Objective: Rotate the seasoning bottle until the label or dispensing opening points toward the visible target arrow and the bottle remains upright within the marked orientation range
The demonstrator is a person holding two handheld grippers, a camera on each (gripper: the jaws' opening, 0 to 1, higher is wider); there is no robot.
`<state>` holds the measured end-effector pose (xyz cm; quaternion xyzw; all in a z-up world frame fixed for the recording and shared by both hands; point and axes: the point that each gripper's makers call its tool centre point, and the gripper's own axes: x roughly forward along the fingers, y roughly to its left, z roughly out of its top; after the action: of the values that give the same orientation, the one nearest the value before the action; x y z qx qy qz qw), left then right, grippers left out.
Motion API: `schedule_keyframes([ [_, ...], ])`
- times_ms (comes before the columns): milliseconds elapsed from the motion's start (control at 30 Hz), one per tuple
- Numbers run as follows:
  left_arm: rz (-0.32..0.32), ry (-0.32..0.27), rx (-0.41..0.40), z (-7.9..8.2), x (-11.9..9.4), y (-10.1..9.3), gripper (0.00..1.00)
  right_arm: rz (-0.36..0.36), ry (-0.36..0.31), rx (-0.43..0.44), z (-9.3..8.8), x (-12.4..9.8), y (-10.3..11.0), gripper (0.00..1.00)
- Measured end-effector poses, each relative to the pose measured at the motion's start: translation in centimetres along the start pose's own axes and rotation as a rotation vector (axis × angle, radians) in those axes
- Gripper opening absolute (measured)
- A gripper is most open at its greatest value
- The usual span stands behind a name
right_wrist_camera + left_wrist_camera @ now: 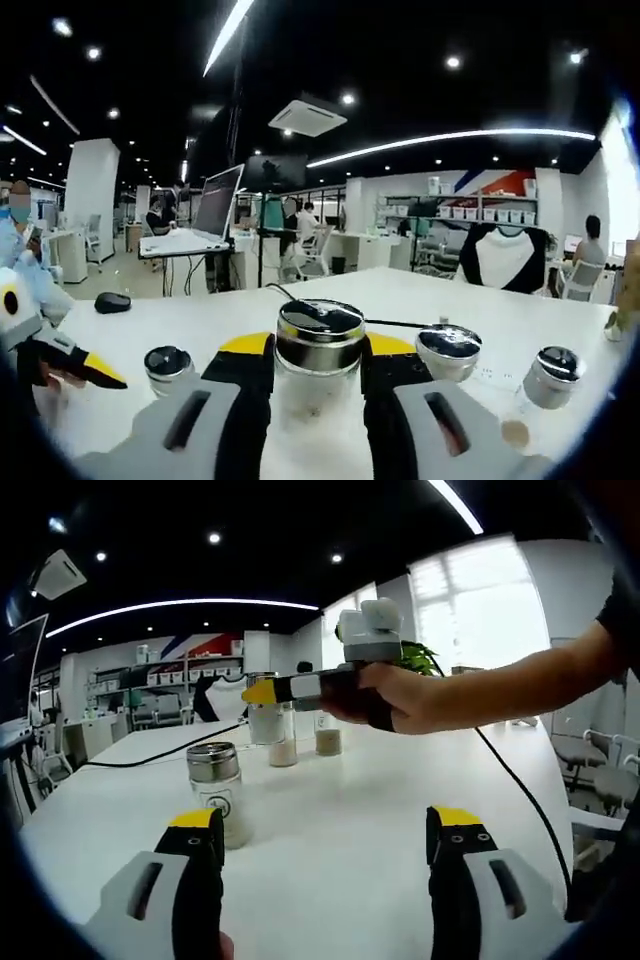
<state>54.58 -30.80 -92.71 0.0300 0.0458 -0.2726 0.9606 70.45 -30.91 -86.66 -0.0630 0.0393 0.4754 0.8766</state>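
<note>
We have the right gripper (315, 385) clamped around the steel-capped seasoning bottle (319, 350) on the white table (200, 330), our left gripper (327, 855) hanging open nearby, so next we judge a slow upright twist.

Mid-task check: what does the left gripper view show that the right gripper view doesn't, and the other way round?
Left gripper view: the left gripper with open jaws, a steel-lidded jar beside its left jaw, a hand holding the right gripper out over the table, a plant and a bright window.
Right gripper view: a laptop, a mouse and a ceiling air unit.
Shared: the white table, the back shelves, and the bottle, with the right jaws against both its sides.
</note>
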Motion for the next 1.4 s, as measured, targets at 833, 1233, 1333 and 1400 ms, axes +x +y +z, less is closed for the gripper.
schedule_keyframes([
  [833,-0.086,-0.033,0.069,1.2,4.2,-1.0,0.77,0.149,-0.081,-0.07,0.5,-7.5,8.1,0.31],
  [1233,-0.15,-0.125,0.062,3.2,4.7,-1.9,0.64,0.175,-0.117,-0.062,0.9,-9.2,9.0,0.31],
  [1333,-0.164,-0.144,0.038,3.6,4.7,-2.1,0.61,0.179,-0.123,-0.033,0.7,-9.6,9.1,0.31],
  [1400,-0.177,-0.145,0.035,3.6,4.8,-2.3,0.57,0.184,-0.128,-0.019,0.6,-9.9,9.3,0.31],
])
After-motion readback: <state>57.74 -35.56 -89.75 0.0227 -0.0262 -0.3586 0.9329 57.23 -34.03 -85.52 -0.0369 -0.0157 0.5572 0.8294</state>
